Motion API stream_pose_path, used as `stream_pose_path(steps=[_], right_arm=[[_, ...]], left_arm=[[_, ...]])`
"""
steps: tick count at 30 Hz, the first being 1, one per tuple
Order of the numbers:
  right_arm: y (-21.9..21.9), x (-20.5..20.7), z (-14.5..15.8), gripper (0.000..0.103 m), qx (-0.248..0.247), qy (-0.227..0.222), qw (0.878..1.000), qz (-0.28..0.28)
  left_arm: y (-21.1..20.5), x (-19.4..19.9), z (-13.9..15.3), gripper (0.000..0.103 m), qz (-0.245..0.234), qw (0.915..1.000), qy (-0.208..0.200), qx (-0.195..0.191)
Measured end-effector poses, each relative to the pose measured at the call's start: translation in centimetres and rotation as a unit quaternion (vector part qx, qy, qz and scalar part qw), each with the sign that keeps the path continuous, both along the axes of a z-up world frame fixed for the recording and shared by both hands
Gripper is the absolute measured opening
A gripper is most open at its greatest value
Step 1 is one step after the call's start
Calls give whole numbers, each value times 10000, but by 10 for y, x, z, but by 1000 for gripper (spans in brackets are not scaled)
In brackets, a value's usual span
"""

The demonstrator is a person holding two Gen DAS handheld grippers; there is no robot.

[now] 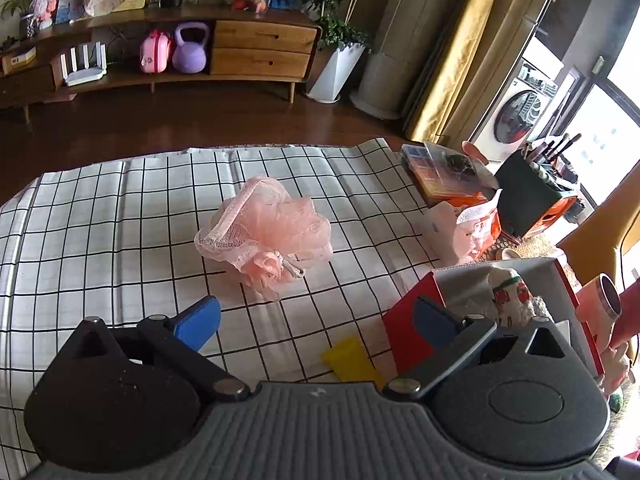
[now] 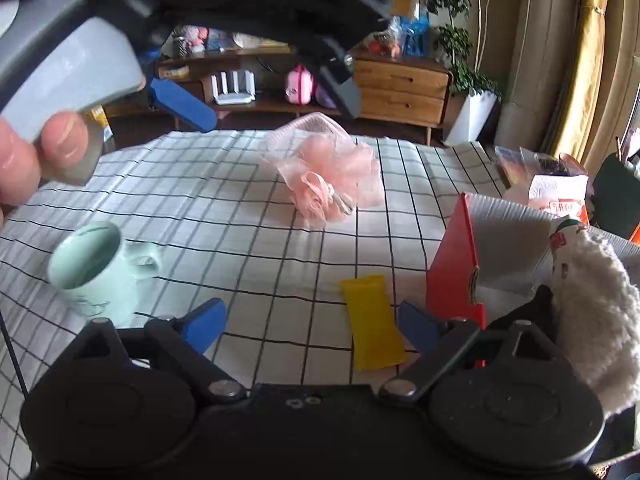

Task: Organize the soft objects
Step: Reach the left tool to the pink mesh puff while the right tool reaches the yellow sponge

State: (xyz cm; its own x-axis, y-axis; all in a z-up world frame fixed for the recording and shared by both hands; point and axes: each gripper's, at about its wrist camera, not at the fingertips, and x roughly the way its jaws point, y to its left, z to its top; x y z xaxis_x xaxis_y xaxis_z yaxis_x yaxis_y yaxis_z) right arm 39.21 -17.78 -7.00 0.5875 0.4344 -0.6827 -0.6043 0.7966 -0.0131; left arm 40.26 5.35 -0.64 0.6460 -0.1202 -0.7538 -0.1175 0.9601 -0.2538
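loofah (image 1: 266, 226), pink and puffy, sits mid-bench on the checked cloth (image 1: 120, 216), apart from the red box (image 2: 460, 264). left tongs (image 1: 316, 320) and right tongs (image 2: 316, 320) both spread, empty. i'd pinch it deep through the mesh, then lift clear over the box wall.
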Motion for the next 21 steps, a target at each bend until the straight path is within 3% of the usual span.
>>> stream_pose_path(steps=[4, 10, 17, 21], right_arm=[[11, 17, -15, 93, -78, 175, 9998, -83], [37, 31, -31, 93, -548, 101, 9984, -26], [45, 53, -56, 86, -460, 480, 9976, -176], [46, 55, -60, 85, -445, 316, 9982, -244]], left_arm=[[0, 27, -15, 103, 66, 9998, 191, -33], [4, 61, -41, 103, 244, 9987, 441, 1], [8, 92, -64, 103, 347, 9975, 606, 85], [12, 107, -78, 103, 377, 9967, 710, 82]])
